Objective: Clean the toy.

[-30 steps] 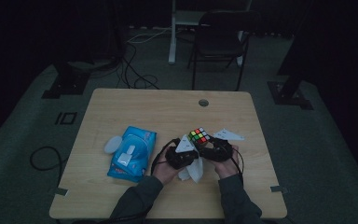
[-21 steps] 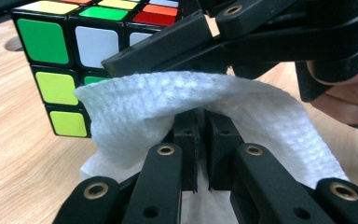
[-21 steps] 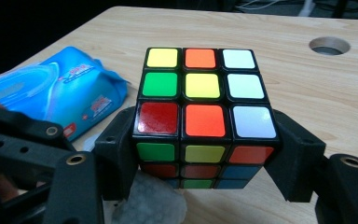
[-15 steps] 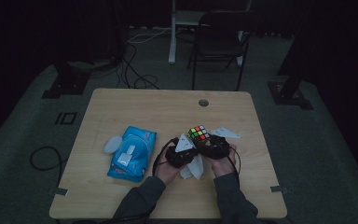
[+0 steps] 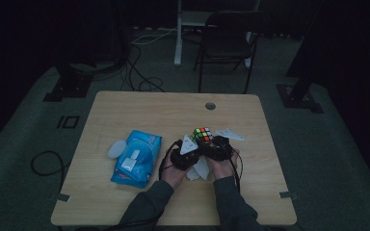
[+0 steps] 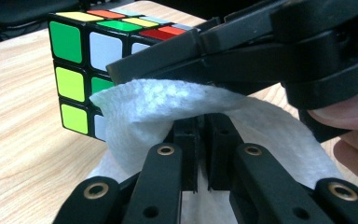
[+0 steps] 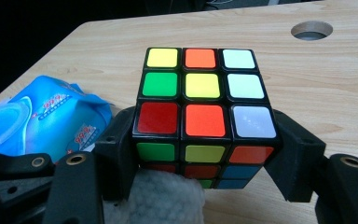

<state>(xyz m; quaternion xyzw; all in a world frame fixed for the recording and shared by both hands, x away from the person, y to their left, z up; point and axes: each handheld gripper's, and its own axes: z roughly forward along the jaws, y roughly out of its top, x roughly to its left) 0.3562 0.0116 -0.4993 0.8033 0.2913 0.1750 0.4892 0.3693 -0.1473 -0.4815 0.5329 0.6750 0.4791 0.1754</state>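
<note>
A scrambled colour cube [image 5: 202, 134] [image 7: 200, 112] is held just above the wooden table [image 5: 139, 110], with my right gripper [image 5: 217, 147] [image 7: 205, 149] shut on its two sides. My left gripper [image 5: 185, 156] [image 6: 198, 135] is shut on a white wipe [image 6: 168, 102] [image 5: 200, 168]. The wipe lies against the cube's lower near face [image 6: 79, 79], under the right gripper's jaw that crosses the top of the left gripper view. In the right gripper view the wipe [image 7: 163, 196] bulges up below the cube.
A blue pack of wet wipes [image 5: 137, 156] [image 7: 46, 116] lies left of the hands, a white lid [image 5: 116, 148] beside it. A cable hole [image 5: 210, 105] [image 7: 311, 29] sits near the table's far edge. A chair [image 5: 226, 43] stands beyond the table.
</note>
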